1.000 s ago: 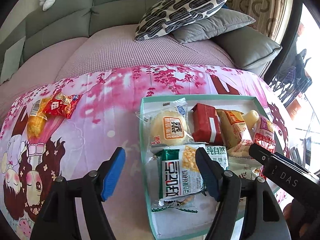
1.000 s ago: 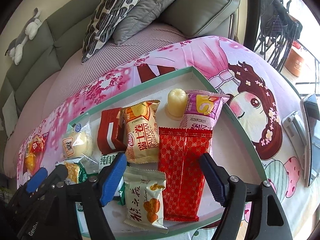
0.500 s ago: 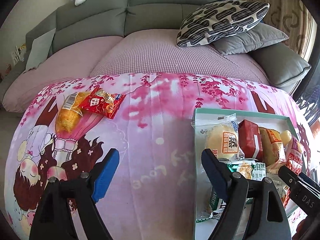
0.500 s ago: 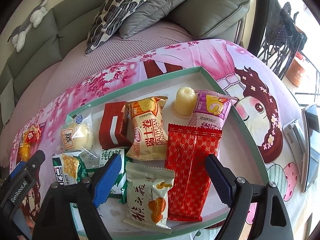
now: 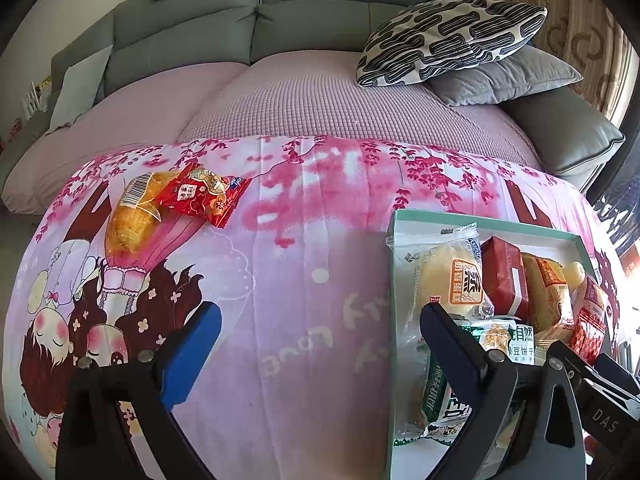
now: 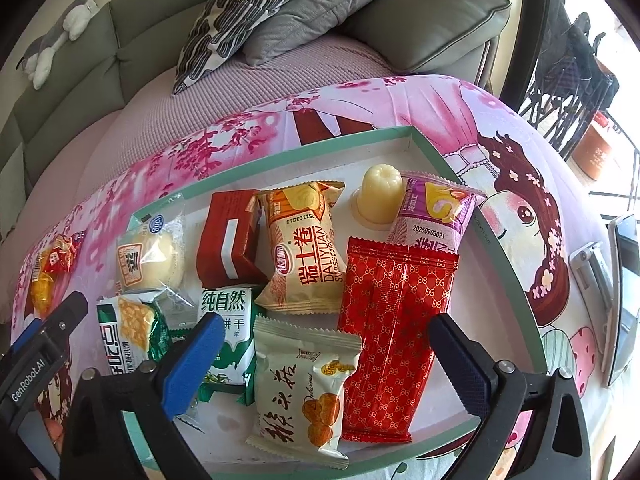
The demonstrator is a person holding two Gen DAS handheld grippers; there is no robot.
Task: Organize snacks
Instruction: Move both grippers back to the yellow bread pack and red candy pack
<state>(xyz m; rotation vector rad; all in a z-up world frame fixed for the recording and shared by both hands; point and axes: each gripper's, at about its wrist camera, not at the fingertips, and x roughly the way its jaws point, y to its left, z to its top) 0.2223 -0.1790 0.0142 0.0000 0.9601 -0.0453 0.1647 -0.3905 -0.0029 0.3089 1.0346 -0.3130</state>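
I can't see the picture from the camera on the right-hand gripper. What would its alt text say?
A shallow green-rimmed tray holds snack packets, among them a long red wrapper and a cream walnut-cake packet. The open right gripper hangs above both, holding nothing. Behind, a pink cartoon cloth and a grey sofa.

Grey sofa far behind, mauve cover on its seat. Patterned pillow over grey cushion, far right. Bright daylight from right; plush toy on sofa back.

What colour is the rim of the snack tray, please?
Teal green; the tray rim shows best in the right wrist view.
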